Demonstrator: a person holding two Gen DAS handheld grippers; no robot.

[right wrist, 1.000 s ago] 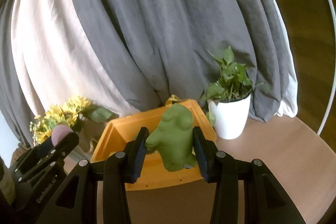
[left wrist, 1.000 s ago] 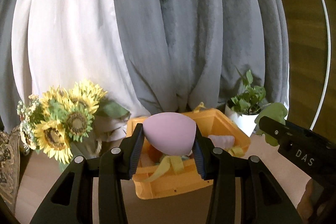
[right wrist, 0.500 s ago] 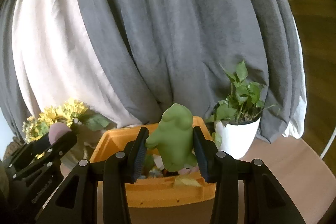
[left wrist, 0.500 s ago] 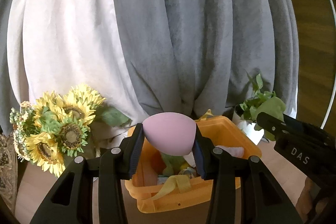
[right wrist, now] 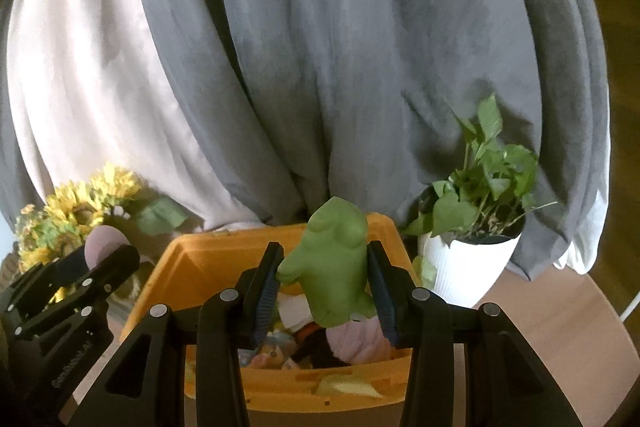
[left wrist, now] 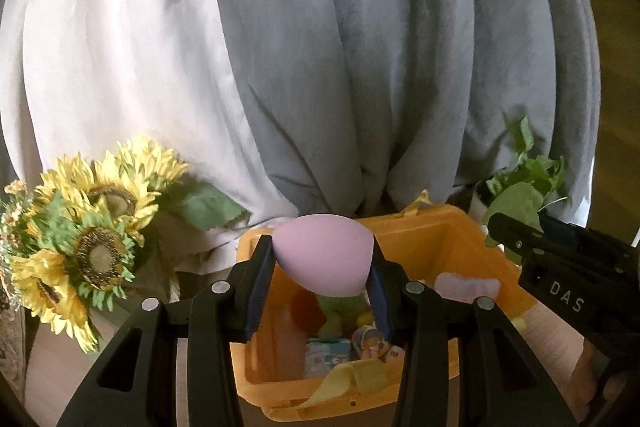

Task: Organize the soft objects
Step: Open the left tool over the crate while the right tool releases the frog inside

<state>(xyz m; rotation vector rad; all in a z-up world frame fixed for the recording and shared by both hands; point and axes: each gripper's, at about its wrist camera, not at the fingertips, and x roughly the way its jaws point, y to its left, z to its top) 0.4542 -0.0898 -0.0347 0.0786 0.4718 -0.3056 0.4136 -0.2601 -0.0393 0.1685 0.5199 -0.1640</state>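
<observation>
Both toys held over the orange bin, neither released yet.

My left hand-held gripper (left wrist: 324, 291) is clamped on the pink egg-shaped squishy (left wrist: 325, 255), poised above the near half of the orange bin (left wrist: 436, 235); my right hand-held gripper (right wrist: 322, 287) pinches the green soft figure (right wrist: 334, 263) over the same bin's opening. Inside I can already see several soft items, a pink plush piece (right wrist: 356, 341) and printed packets among them, so I judge the sorting well along. What remains, as I read it, is letting these two drop in. I see nothing loose on the tabletop (right wrist: 560, 331).
</observation>
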